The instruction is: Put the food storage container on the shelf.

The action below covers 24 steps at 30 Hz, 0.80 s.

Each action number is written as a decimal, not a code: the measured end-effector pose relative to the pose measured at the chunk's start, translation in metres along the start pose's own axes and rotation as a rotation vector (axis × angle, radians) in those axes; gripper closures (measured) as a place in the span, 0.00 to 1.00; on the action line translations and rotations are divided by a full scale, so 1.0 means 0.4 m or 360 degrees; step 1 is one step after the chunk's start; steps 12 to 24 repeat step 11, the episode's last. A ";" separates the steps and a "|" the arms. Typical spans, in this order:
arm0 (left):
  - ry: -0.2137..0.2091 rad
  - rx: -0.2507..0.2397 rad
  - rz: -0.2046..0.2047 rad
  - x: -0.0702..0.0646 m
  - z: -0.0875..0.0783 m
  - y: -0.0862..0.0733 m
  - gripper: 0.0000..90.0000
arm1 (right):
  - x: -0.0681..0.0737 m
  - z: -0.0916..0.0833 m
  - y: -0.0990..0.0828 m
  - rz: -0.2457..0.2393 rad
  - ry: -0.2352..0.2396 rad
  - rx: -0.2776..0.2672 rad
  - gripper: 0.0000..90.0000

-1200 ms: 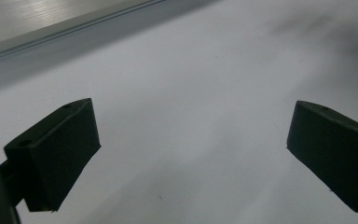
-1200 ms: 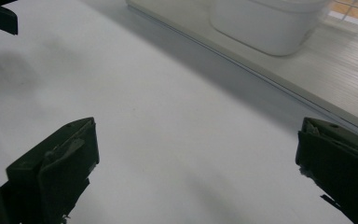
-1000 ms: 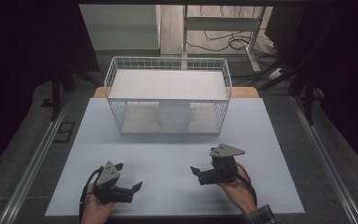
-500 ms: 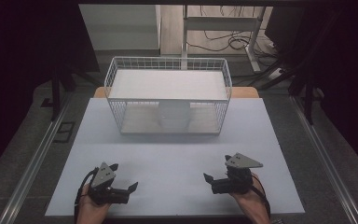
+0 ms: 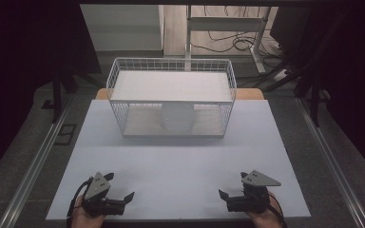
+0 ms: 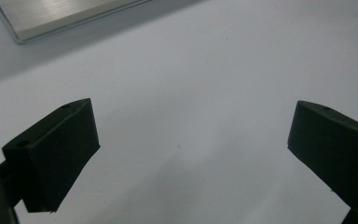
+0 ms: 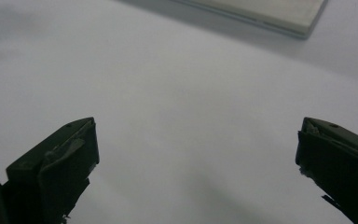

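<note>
A white wire rack [image 5: 171, 71] with a flat top shelf stands at the back middle of the white table [image 5: 180, 156]. A white rounded container [image 5: 178, 118] sits on its lower level, seen through the mesh. My left gripper [image 5: 122, 186] rests near the table's front left edge, open and empty, with a hand behind it. My right gripper [image 5: 232, 185] sits near the front right edge, also open and empty. In the left gripper view the left gripper [image 6: 191, 154] has its jaws wide apart over bare table. The right gripper [image 7: 196, 158] looks the same in the right gripper view.
Metal rails [image 5: 38, 161] run along both sides of the table. A desk frame and cables [image 5: 228, 28] lie on the floor beyond the rack. A pale flat edge [image 6: 65, 14] crosses the top of the left gripper view, and a similar edge [image 7: 261, 11] the right gripper view.
Both grippers have drawn back toward the front edge. The right one has also shifted outward to the right, the left one slightly left. Both jaws stay open.
</note>
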<state>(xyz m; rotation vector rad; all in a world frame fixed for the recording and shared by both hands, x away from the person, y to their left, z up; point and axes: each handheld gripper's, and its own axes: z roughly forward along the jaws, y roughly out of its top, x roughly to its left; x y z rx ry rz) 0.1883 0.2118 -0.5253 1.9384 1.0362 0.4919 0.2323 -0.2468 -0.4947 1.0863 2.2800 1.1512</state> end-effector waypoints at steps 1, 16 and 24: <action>0.0000 0.0000 0.0000 0.000 0.000 0.000 0.01 | 0.000 0.000 0.000 0.0000 0.0000 0.0000 0.00; -0.0017 0.0058 -0.0062 0.008 -0.015 -0.025 0.01 | -0.015 0.005 -0.036 0.0019 0.0001 0.0119 0.00; -0.0017 0.0058 -0.0062 0.008 -0.015 -0.025 0.01 | -0.015 0.005 -0.036 0.0019 0.0001 0.0119 0.00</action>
